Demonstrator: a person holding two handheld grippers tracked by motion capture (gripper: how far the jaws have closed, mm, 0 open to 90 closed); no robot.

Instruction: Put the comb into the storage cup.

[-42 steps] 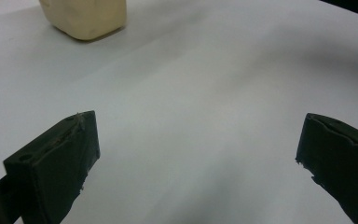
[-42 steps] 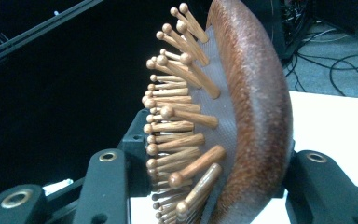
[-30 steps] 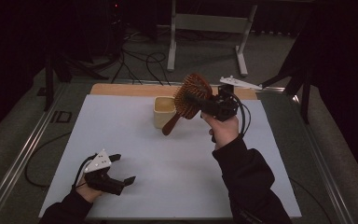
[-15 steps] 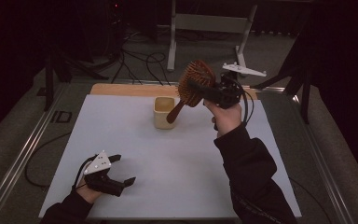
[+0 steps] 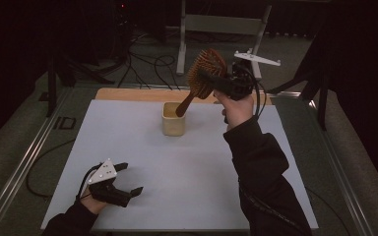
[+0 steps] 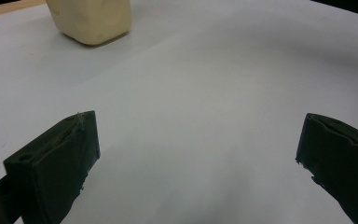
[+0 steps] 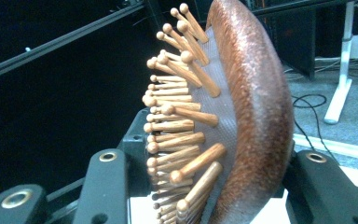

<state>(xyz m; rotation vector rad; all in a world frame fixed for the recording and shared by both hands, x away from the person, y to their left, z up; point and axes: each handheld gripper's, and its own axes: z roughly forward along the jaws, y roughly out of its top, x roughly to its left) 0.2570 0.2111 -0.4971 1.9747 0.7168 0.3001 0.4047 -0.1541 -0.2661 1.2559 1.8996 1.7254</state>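
The right gripper (image 5: pixel 215 82) is raised above the far half of the desk, its jaws clamped on the head of a brown wooden paddle hairbrush with wooden pins (image 5: pixel 203 74). In the right gripper view the hairbrush (image 7: pixel 233 121) sits between the two black jaws — pins toward the left one, rounded back against the right one. The brush hangs tilted, its handle slanting down toward the mouth of a pale cream square-sided cup (image 5: pixel 173 118); whether the handle tip is inside the rim or just over it, I cannot tell.

The cup stands alone on the white sheet covering the desk (image 5: pixel 187 172), near the sheet's far edge, where a strip of bare wood (image 5: pixel 128 94) shows. All around the cup the sheet is open, with wide free room toward the near edge and both sides.

The left gripper (image 5: pixel 128 179) rests low at the near left corner of the sheet, close to its front edge and well apart from the cup. Its jaws stand wide apart with nothing between them — the left gripper view shows bare white sheet between them and the cup (image 6: pixel 92 21) far off at the top left.
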